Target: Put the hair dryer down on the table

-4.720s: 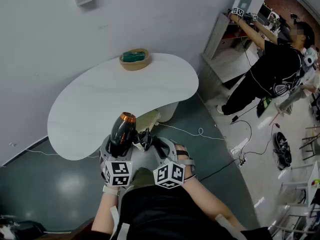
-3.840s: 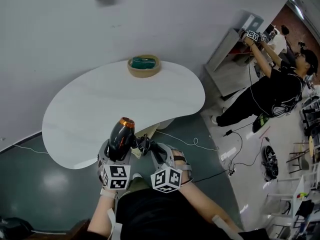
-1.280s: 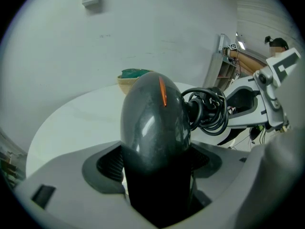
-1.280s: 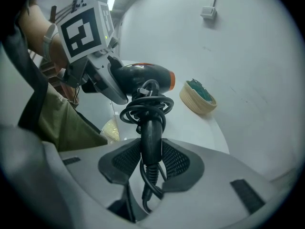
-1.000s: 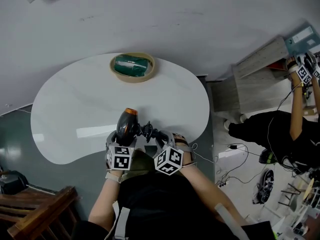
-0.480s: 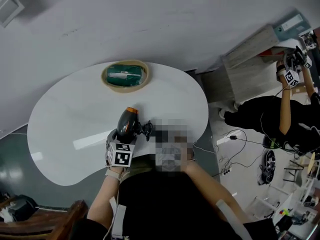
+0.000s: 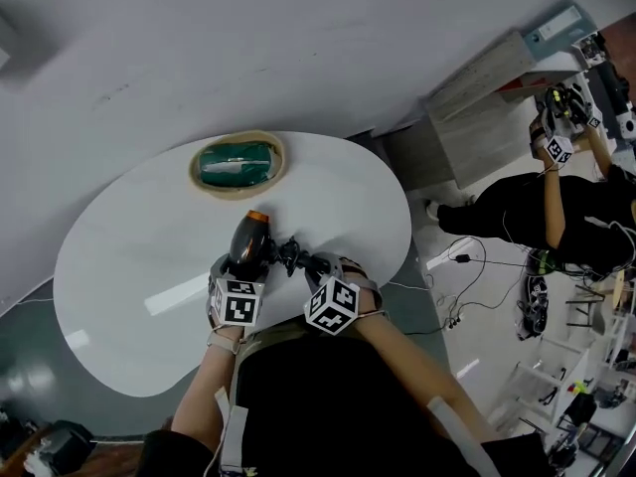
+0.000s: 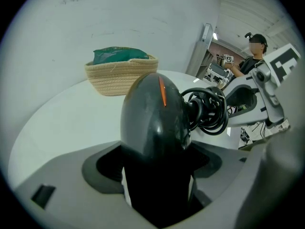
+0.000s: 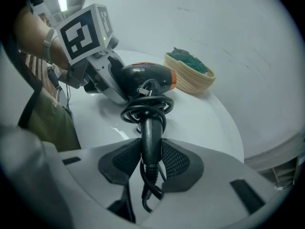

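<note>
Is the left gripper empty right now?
No, the left gripper has its jaws closed on the dark body of the hair dryer.

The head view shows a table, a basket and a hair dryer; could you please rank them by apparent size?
1. table
2. basket
3. hair dryer, which is partly covered, so its place below the basket is less certain

The left forearm [image 7: 206,405] and right forearm [image 7: 409,374] reach forward, close together. The left claw [image 7: 242,269] clamps the dryer [image 7: 248,243] body — the right claw [image 7: 312,264] pinches its handle, pads pressed on both sides.
</note>
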Available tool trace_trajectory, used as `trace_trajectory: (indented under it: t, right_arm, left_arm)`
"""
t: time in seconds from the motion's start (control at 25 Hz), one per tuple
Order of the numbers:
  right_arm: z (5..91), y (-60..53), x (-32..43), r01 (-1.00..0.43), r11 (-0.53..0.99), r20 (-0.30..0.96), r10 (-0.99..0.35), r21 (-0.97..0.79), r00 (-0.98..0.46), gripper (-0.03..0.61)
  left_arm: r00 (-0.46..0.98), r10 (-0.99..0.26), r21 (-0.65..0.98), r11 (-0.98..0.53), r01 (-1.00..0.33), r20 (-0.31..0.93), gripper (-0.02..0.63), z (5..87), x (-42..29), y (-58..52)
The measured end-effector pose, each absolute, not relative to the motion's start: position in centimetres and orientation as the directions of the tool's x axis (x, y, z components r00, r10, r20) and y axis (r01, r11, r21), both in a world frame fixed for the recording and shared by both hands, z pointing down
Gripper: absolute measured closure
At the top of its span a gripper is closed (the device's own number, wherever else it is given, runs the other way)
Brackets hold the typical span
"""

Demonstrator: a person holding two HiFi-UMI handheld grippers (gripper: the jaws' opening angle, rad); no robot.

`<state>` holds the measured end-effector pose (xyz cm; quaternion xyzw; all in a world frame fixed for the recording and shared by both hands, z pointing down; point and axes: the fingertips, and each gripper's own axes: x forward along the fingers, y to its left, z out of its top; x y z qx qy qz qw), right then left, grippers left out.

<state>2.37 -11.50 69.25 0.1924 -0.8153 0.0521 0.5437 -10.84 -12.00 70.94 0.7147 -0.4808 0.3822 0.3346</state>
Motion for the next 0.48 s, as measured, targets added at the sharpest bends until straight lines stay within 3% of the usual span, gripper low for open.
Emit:
trace_trajectory:
  t: [0.48]
  right_arm:
    - [70.3, -13.9, 1.4, -0.473, 0.875, 0.914, -0.271, 0.103, -0.301, 0.439]
  left_arm:
    - [0.258, -0.467, 0.041, -0.426, -0.904, 0.846, 0.235, 71.6, -11.8, -15.9]
